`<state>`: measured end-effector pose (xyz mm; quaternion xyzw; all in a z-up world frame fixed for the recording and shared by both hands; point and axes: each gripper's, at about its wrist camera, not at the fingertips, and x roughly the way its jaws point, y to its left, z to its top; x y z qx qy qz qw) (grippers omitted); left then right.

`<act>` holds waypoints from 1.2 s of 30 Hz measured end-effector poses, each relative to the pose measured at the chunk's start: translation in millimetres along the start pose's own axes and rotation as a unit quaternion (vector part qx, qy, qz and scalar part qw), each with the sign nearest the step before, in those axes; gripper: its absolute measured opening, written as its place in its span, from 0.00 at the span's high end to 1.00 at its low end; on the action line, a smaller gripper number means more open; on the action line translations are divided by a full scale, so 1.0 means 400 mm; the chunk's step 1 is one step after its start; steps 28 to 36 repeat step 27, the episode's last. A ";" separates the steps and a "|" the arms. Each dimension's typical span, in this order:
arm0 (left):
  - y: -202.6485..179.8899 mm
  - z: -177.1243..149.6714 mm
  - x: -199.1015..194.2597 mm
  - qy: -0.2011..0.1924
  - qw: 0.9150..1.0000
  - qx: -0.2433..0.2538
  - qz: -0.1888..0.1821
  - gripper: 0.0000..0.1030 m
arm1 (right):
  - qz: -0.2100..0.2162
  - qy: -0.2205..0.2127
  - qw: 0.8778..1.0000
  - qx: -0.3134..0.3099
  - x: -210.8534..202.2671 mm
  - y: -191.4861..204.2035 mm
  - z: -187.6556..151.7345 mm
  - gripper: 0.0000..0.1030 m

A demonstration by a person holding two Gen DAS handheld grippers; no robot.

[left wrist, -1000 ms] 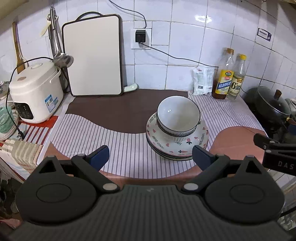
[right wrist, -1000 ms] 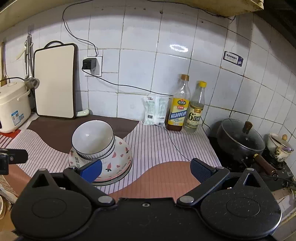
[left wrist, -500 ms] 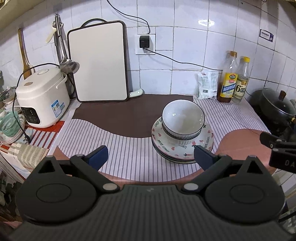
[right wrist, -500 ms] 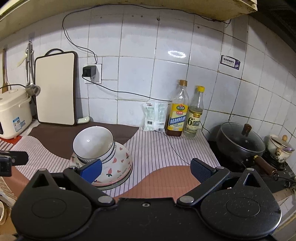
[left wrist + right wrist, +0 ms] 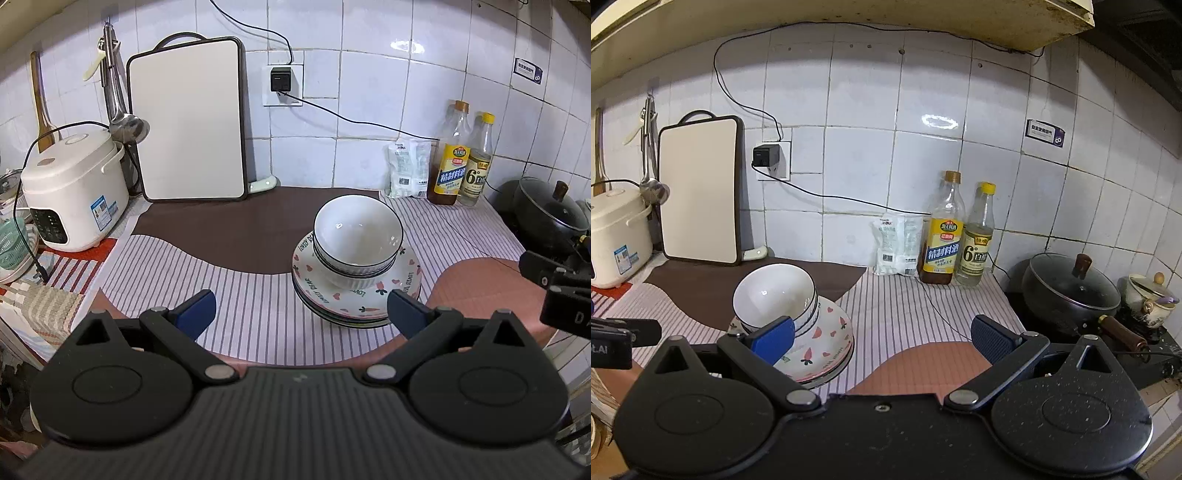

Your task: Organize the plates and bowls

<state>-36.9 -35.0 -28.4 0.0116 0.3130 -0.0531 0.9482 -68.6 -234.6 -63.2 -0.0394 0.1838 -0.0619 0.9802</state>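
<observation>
White bowls with dark rims point(image 5: 357, 236) sit nested on a stack of white plates with heart and carrot prints point(image 5: 321, 290), on the striped mat right of centre. The same bowls point(image 5: 775, 295) and plates point(image 5: 827, 339) show low left in the right wrist view. My left gripper point(image 5: 297, 314) is open and empty, held back from the stack near the counter's front edge. My right gripper point(image 5: 882, 341) is open and empty, to the right of the stack; its body shows at the right edge of the left wrist view point(image 5: 554, 284).
A white rice cooker point(image 5: 74, 192) stands at the left, a cutting board point(image 5: 188, 136) leans on the tiled wall, and a cable runs from the socket point(image 5: 280, 79). Two bottles point(image 5: 461, 162) and a packet point(image 5: 408, 168) stand at the back right. A lidded black pot point(image 5: 1071, 291) sits on the stove.
Both grippers have drawn back and risen from the stack, so the bowls and plates look smaller and farther. The dishes have not moved.
</observation>
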 end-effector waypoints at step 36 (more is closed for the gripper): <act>-0.002 0.000 -0.002 -0.009 1.000 0.005 0.006 0.02 | -0.015 0.018 1.000 0.009 0.018 -0.014 -0.015 0.00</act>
